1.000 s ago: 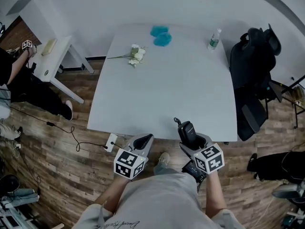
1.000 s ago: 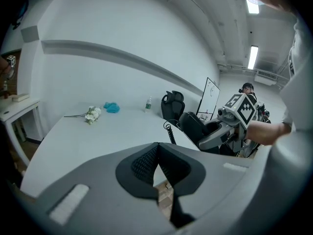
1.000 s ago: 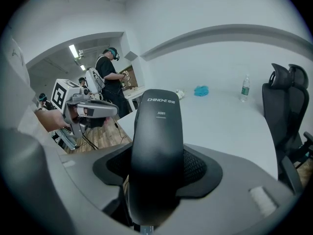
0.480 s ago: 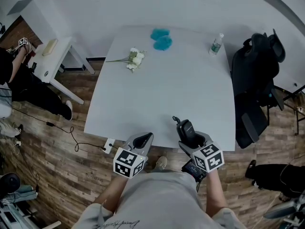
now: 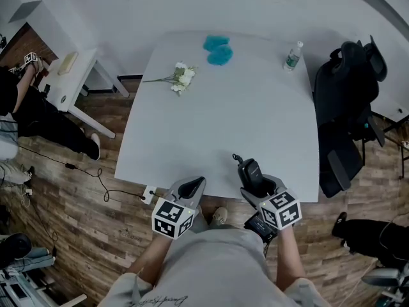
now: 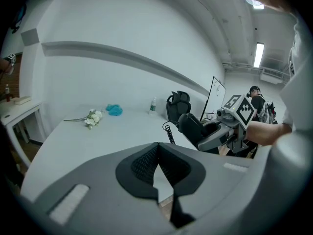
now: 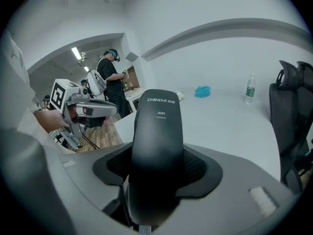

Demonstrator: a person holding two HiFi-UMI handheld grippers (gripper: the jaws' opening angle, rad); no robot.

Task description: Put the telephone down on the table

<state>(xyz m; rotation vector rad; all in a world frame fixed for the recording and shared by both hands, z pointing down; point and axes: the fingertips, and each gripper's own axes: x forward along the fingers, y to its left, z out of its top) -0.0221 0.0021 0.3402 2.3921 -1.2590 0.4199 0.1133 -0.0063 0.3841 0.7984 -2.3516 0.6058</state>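
A: Item one, the task's thing?

B: Telephone [image 7: 157, 131], a black handset. White print on its back reads "CHINO-E", then two small characters I cannot make out, and "A061" below with a short bar under it. A coiled cord [image 5: 237, 160] runs from its far end.

A: Location?

B: In the right gripper [image 5: 261, 189], whose claw pinches the handset from both sides with the dark pads against its flanks. In the head view it is over the near edge of the white table [image 5: 211, 126], towards the right corner. It is not lying on the table.

A: Item two?

B: Left gripper [image 6: 157, 153]. Its claw is pressed together at the tips with nothing between, and it sits level with the right one, just short of the table's near edge. Each gripper carries a cube [image 5: 171, 218] with black-and-white square markers; there are no letters on them.

A: On the table?

B: All at the far side, well apart from the telephone:
- White flowers [image 5: 182, 77] on a long stem.
- Blue fuzzy cloth [image 5: 218, 48].
- Clear bottle [image 5: 293, 54] at the far right corner; its label is too small to read.

A: Surroundings?

B:
- Black office chair [image 5: 348, 101] to the right of the table.
- Small white side table [image 5: 67, 82] to the left.
- Cable [image 5: 105, 187] on the wooden floor.
- The person's shirt carries cursive print that is too small to read.
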